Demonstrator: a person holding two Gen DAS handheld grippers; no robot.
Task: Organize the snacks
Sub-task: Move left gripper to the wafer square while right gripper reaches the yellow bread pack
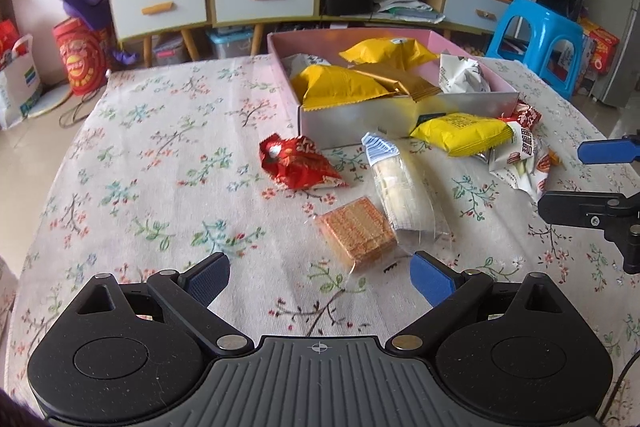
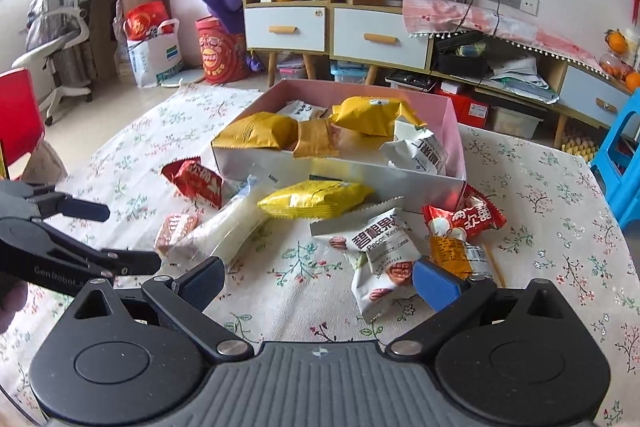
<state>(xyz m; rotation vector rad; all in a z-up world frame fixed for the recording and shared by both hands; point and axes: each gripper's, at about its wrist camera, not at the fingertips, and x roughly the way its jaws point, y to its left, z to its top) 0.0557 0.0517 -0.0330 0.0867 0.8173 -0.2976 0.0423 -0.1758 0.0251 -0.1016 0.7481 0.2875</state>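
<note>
Black tongs with blue pads, silver pivot screws, ribbed grey base.

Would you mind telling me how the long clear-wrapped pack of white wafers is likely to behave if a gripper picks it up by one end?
The long wafer pack looks stiff along its body, so it should sag little. Its glossy clear film and loose crimped ends suggest the fingers could slip or catch only wrapper. The contents are probably brittle, so a hard squeeze might crack them. It seems light for its size.

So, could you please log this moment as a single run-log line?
left tongs: open, near wafer pack | right tongs: open, near pecan packet | pink box: part filled | loose snacks on tablecloth
</note>
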